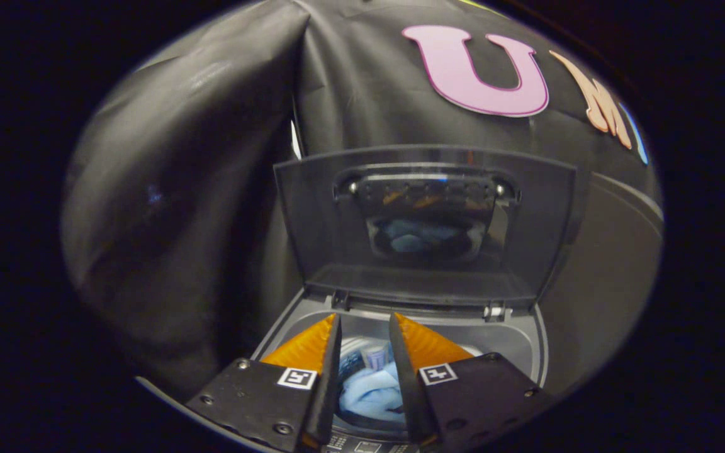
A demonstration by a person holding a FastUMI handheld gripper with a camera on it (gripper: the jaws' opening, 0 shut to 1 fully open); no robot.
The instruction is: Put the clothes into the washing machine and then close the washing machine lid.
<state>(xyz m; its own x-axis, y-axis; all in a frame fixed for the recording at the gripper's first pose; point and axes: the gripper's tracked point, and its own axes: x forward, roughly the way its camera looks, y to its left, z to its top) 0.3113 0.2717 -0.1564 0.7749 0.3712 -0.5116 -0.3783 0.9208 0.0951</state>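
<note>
- The gripper [365, 324] sits nearest, its two fingers spread apart with a clear gap between them and nothing clamped; each finger carries a small square black-and-white marker tag near its base.
- Both fingertips [331, 327] point over the open mouth of the small grey top-loading washing machine [526, 340], hovering above its drum opening.
- Seen through the gap between the fingers, a soft light-blue cloth garment [372, 393] lies bunched down inside the round drum, below the fingertips and not touching them.
- Just beyond the blue garment, deeper in the drum, a paler piece of fabric with a small label-like patch [375, 357] shows; what it is exactly cannot be told.
- A strip of the machine's control panel [365, 445] shows at the front edge, beneath the fingers.
- Behind the fingertips, the machine's dark grey translucent plastic lid [425, 220] stands raised, hinged at the back rim of the opening and leaning slightly backward.
- The lid's inner face has a recessed handle bar near its upper part, and a dim reflection of the blue garment shows in its window.
- Farthest back, the black cloth booth wall [211, 157] hangs in folds behind and to the side of the machine.
</note>
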